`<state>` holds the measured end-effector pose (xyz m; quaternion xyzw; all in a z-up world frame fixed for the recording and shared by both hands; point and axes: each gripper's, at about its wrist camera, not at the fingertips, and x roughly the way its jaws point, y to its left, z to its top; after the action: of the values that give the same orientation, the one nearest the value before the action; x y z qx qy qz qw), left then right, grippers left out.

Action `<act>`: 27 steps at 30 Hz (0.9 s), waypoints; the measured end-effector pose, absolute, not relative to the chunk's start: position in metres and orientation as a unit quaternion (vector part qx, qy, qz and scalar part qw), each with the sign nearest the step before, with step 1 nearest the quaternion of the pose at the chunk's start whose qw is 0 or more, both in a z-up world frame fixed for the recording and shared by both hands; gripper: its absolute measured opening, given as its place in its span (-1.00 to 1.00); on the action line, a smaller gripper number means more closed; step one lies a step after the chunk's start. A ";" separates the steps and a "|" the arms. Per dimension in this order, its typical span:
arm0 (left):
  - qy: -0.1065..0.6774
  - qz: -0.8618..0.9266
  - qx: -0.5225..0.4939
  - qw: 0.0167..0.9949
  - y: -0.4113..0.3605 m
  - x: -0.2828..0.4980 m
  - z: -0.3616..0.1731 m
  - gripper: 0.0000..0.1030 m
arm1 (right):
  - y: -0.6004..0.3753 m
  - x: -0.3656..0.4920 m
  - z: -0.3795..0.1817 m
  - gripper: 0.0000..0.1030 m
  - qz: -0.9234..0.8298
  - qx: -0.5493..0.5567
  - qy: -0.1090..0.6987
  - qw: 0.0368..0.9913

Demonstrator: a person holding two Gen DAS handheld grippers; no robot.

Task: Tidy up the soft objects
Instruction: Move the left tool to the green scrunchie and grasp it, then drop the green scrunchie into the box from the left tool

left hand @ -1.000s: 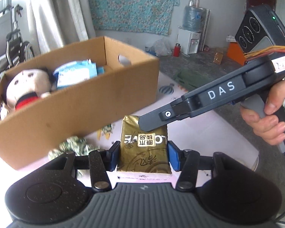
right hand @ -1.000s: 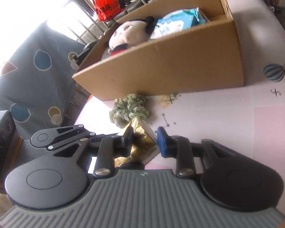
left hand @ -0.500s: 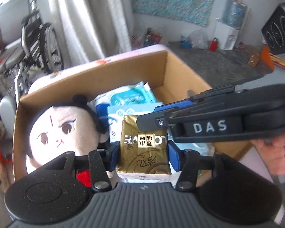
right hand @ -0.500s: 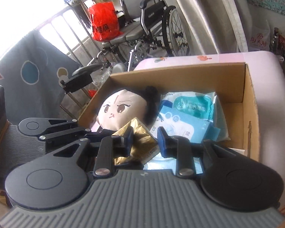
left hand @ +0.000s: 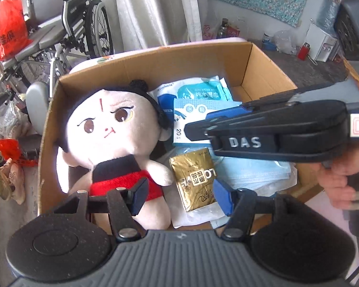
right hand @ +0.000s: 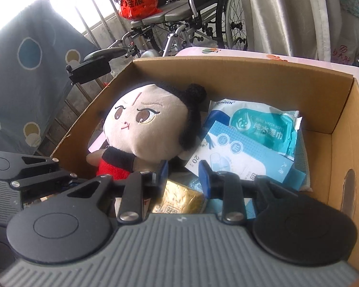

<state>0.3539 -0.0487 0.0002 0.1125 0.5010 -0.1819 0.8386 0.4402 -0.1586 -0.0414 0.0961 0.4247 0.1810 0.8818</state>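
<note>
Over the cardboard box [left hand: 155,64] you hold both tongs, and neither grips anything. Your left tongs [left hand: 180,197] stand wide open, the gold packet [left hand: 193,179] lying loose in the gap between the blue pads and touching neither. Your right tongs [right hand: 183,173] are parted too, with nothing between them.

The packet rests inside the box, on the pale blue sheets just beside the doll [left hand: 114,141], tilted a little. That looks like a deliberate spot: the doll fills the left half, the wipes pack [left hand: 198,91] and the blue-and-white pack [left hand: 193,122] fill the back, so the free room is this front middle pocket. Judging by the open left tongs above it, the drop is done and you only need to lift clear without snagging the doll's arm.

From the left camera you see the whole packet and your right tongs from the side, crossing above the packs. From the right camera only a gold corner [right hand: 179,198] shows below the pads, but you get the box's right wall with its handle slot and the printed faces of the packs far better.
</note>
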 end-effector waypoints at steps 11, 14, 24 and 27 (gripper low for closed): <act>0.437 -0.215 0.033 0.873 0.031 0.241 0.028 0.05 | -0.188 0.287 -0.005 -0.47 0.226 0.113 0.393 0.884; 0.483 -0.204 -0.009 0.852 0.040 0.241 -0.019 0.02 | -0.170 0.265 -0.048 -0.47 0.228 0.136 0.420 0.868; 0.513 -0.193 -0.118 0.828 0.048 0.271 -0.099 -0.72 | -0.124 0.287 -0.146 -0.59 0.199 0.240 0.437 0.844; 0.499 -0.196 -0.099 0.838 0.043 0.260 -0.096 -0.77 | -0.129 0.292 -0.152 -0.97 0.190 0.278 0.451 0.827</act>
<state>0.2604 0.0431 -0.0963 -0.0989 0.4994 -0.1961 0.8381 0.2919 -0.1293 -0.1518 0.2784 0.4505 0.1897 0.8267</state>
